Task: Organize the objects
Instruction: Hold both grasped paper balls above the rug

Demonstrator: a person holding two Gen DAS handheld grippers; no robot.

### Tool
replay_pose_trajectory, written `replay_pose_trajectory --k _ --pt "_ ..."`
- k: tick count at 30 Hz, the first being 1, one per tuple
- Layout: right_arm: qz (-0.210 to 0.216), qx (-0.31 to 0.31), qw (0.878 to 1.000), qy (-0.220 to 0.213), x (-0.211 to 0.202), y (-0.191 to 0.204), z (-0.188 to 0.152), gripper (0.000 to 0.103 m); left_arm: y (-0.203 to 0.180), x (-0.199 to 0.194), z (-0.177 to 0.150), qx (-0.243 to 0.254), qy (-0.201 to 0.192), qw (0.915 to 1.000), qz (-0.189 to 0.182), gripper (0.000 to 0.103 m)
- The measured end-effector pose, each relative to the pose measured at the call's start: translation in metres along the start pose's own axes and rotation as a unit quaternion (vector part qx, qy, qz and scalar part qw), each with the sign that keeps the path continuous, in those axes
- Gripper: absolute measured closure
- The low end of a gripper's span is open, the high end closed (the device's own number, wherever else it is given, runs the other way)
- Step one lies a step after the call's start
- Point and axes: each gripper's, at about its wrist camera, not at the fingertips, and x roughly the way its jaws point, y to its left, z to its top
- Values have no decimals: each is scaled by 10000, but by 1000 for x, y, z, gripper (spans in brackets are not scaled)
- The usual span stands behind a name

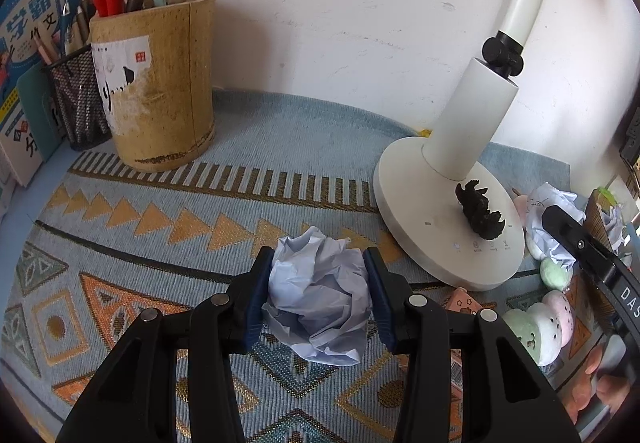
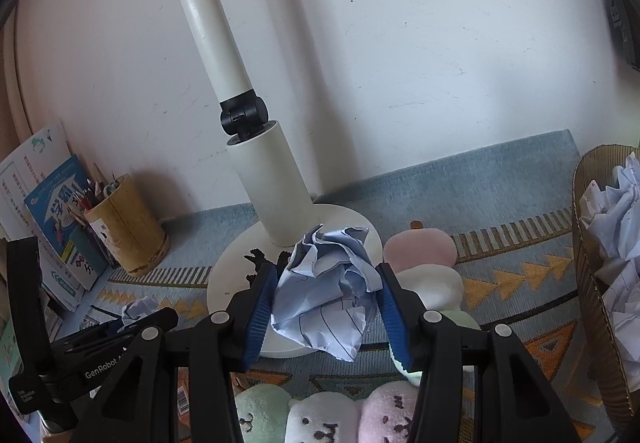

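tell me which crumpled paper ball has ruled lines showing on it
The crumpled paper ball gripped by the right hand-held gripper: blue ruled lines run across its lower folds. The one in the left hand-held gripper, a plain paper ball, shows none.

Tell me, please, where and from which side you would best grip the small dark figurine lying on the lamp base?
Grip the dark figurine across its narrow middle, coming from above. It lies on its side on the flat lamp base, spiky ends pointing outward, and the lamp column stands close behind it, so a level approach looks cramped.
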Motion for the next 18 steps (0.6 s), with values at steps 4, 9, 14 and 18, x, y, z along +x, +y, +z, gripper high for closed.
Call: replay_pose_trajectory --k 4,9,14,18 --pt "14 29 10000 32 1 -2 0 54 -1 0 1 23 6 10000 2 61" --pt "30 35 10000 44 2 -2 0 54 -4 4 3 37 22 10000 9 61" --pt "31 -1 10000 64 2 0 0 54 -3 3 4 40 31 10000 2 61" --pt "26 -7 9999 102 4 1 0 54 -3 1 5 61 29 10000 6 61"
